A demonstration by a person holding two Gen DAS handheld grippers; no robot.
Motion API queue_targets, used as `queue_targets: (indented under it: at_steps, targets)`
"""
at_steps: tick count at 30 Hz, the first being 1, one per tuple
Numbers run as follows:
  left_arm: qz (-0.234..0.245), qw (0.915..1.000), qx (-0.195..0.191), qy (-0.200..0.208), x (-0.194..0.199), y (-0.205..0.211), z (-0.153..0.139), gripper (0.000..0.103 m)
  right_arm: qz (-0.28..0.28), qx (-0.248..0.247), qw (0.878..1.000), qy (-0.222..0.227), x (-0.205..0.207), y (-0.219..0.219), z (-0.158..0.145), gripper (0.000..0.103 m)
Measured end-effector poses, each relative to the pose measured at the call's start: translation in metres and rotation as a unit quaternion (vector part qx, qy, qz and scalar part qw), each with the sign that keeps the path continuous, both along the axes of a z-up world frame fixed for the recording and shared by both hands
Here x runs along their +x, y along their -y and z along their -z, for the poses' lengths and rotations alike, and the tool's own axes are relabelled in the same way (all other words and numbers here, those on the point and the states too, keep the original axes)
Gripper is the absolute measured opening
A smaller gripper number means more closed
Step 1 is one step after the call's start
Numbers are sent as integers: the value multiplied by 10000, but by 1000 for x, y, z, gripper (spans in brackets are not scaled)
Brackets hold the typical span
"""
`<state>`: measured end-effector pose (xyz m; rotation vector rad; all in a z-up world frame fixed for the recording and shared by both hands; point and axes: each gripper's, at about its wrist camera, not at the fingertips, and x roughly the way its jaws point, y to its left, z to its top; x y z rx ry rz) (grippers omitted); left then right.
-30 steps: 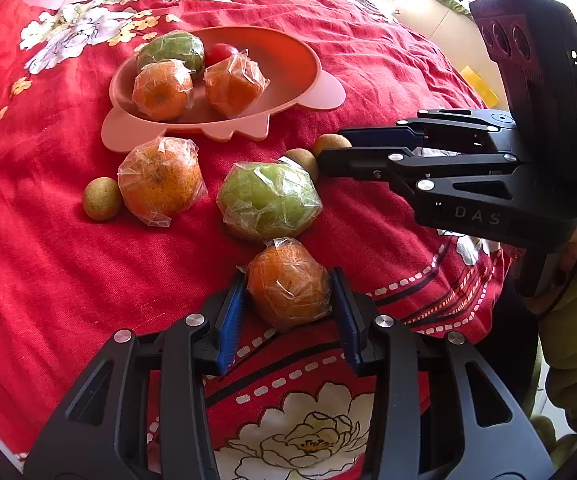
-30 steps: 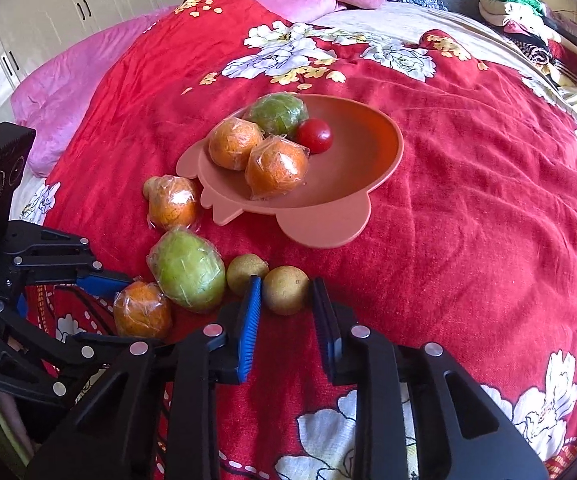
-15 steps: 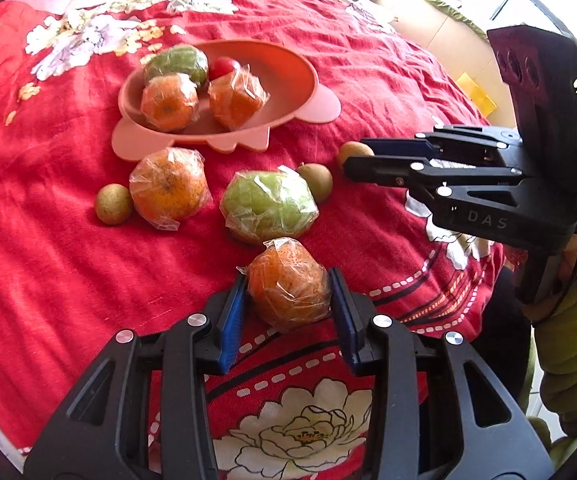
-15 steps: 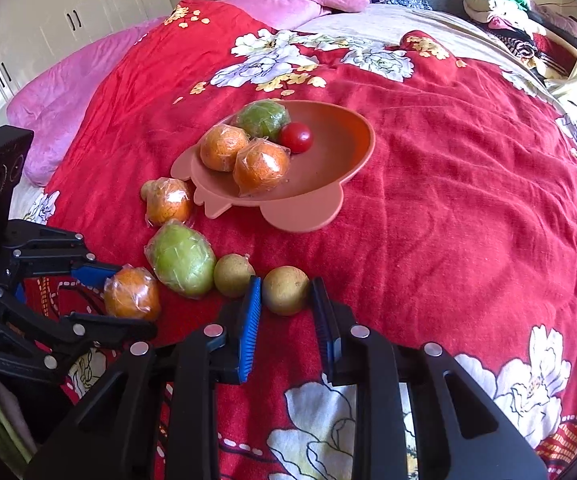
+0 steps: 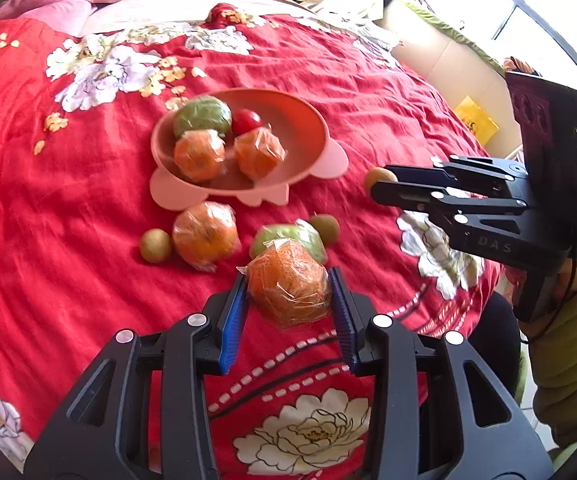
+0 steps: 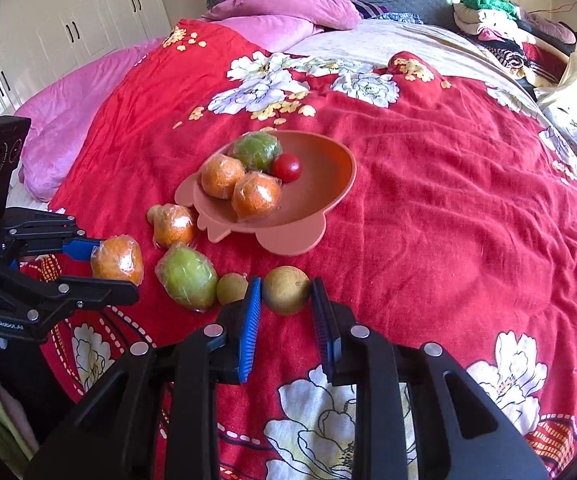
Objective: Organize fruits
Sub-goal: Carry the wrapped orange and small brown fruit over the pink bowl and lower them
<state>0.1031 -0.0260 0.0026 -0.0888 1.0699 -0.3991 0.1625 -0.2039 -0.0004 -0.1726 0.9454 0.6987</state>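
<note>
My left gripper (image 5: 289, 291) is shut on a plastic-wrapped orange (image 5: 289, 285), held just above the red bedspread; the same orange (image 6: 117, 259) shows at the left of the right wrist view. My right gripper (image 6: 285, 292) is shut on a small brown round fruit (image 6: 286, 290), seen at the fingertips as brown fruit (image 5: 378, 178) in the left wrist view. The pink plate (image 5: 300, 120) holds two wrapped oranges, a wrapped green fruit and a red tomato (image 5: 246, 121). On the bedspread lie a wrapped orange (image 5: 205, 234), a wrapped green fruit (image 6: 186, 276) and two small brown fruits (image 5: 155, 245) (image 6: 231, 288).
A red floral bedspread (image 6: 448, 200) covers the bed. Pink pillows (image 6: 280, 12) and folded clothes (image 6: 520, 36) lie at the far end. White wardrobe doors (image 6: 48, 40) stand at the left. A person's green sleeve (image 5: 568, 360) is at the right in the left wrist view.
Both grippers have risen with their fruits, and the plate and loose fruits now look smaller and farther off. The wrapped orange and the small brown fruit have left the bedspread.
</note>
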Motion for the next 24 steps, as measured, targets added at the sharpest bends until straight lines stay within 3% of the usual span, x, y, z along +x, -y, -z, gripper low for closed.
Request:
queue_targets:
  at_steps: [24]
  targets:
    - [-308, 9994, 50, 164, 62, -13, -11, 31, 17, 67, 9997, 236, 25, -13, -23, 24]
